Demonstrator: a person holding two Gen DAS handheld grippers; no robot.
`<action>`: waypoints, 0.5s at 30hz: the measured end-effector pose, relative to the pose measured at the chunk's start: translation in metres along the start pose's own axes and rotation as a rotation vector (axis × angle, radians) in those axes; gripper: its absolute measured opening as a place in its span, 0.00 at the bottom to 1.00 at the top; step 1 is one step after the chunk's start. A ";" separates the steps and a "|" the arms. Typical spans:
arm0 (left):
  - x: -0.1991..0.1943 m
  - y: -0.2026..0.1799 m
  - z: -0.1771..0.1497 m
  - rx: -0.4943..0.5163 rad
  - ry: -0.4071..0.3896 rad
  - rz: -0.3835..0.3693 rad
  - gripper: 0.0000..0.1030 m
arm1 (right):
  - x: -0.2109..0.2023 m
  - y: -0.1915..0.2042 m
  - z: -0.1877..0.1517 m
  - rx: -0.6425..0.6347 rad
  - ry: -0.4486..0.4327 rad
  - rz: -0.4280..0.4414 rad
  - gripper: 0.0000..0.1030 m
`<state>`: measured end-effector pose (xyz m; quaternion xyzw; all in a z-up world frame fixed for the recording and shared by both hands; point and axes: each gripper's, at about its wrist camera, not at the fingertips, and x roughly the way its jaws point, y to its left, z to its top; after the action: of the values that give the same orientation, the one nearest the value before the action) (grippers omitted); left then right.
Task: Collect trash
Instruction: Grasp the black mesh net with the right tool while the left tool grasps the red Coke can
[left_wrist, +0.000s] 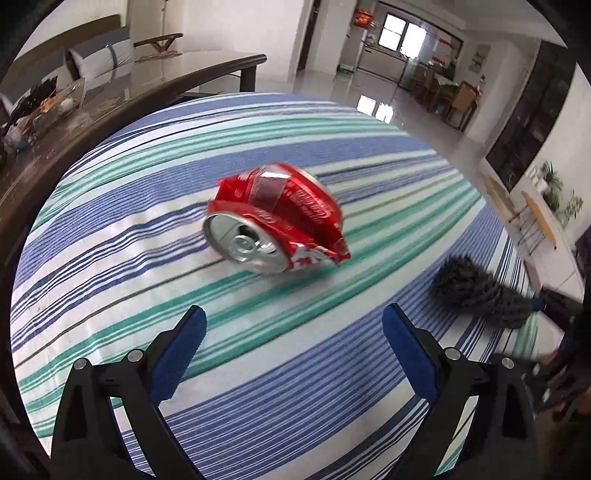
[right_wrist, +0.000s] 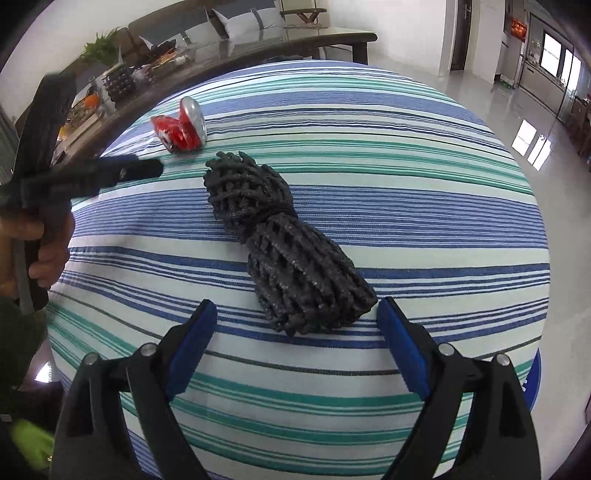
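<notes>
A crushed red soda can (left_wrist: 277, 218) lies on the striped tablecloth (left_wrist: 110, 240), its silver top facing me; it also shows small at the far left in the right wrist view (right_wrist: 181, 127). My left gripper (left_wrist: 293, 321) is open and empty, a short way in front of the can. A black foam net bundle (right_wrist: 288, 243) lies in the middle of the cloth; it shows at the right in the left wrist view (left_wrist: 480, 291). My right gripper (right_wrist: 295, 312) is open, its fingertips on either side of the bundle's near end, not closed on it.
A dark wooden table (left_wrist: 110, 96) with a glass dish of clutter (left_wrist: 51, 103) stands beyond the cloth's left edge. A sofa (right_wrist: 221, 18) is behind it. Glossy floor (left_wrist: 351, 85) lies beyond the far edge. The left hand-held gripper (right_wrist: 85, 173) reaches in at the left of the right wrist view.
</notes>
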<state>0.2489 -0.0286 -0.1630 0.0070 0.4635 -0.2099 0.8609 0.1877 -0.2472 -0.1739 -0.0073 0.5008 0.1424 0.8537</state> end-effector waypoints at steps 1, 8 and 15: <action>0.001 -0.002 0.006 -0.027 -0.007 0.010 0.93 | 0.001 0.002 0.001 -0.002 -0.002 -0.002 0.84; 0.019 -0.010 0.044 -0.214 -0.033 0.179 0.94 | 0.006 0.006 0.005 -0.032 -0.016 -0.013 0.84; 0.029 0.012 0.047 -0.217 -0.023 0.276 0.94 | -0.003 -0.003 0.004 -0.063 -0.016 -0.008 0.84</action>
<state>0.3046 -0.0375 -0.1616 -0.0250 0.4680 -0.0382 0.8826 0.1901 -0.2507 -0.1696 -0.0350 0.4893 0.1549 0.8575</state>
